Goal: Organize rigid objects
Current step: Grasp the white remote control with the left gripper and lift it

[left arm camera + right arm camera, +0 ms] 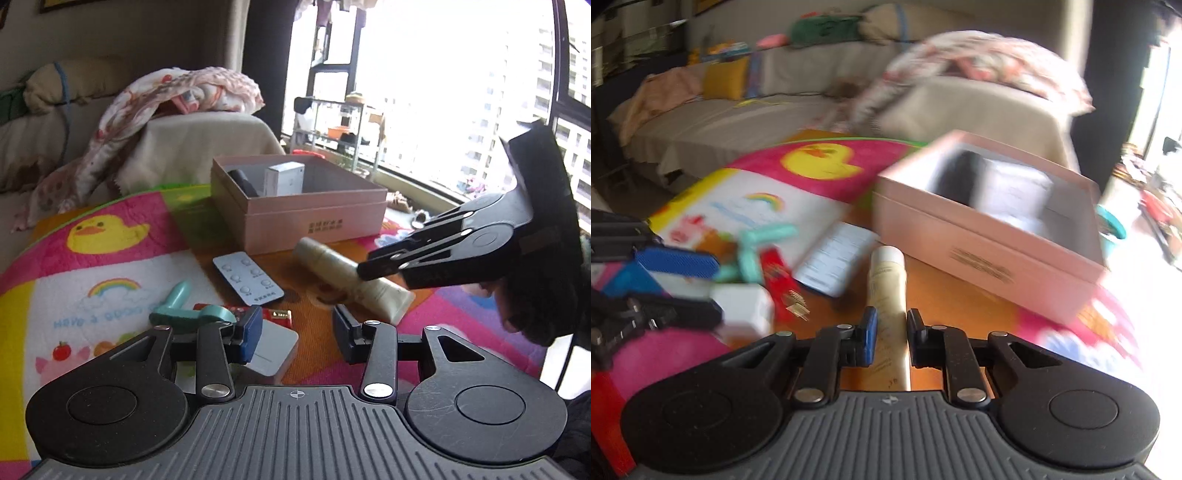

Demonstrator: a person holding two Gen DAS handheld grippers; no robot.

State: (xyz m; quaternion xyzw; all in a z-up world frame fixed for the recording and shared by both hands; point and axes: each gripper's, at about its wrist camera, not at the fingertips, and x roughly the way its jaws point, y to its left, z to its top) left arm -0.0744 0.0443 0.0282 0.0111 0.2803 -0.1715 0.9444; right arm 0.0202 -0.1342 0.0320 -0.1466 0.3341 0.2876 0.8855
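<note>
The cream tube (888, 295) is held only near its flat back end, so it could tip or slide out when it is lifted. The long front part with the cap would pull it down. It could also be bumped against the wall of the pink box (990, 254), which is seen in the upper right of the right wrist picture, just past the tube's cap.

The right gripper (889, 339) is closed on the tube. Both pads are pressed against its sides, low in the middle of that picture. The picture is blurred, so how firm the hold is cannot be told.

The left gripper (297, 338) is seen with its jaws wide apart, and nothing is squeezed between them. A white card (275, 350) lies under its left pad, low in the middle of the left wrist picture. Whether the card is touched cannot be told. A small remote (248, 277) and a mint green tool (184, 310) are left on the mat (92, 266) nearby. Two things are already seen inside the box.
</note>
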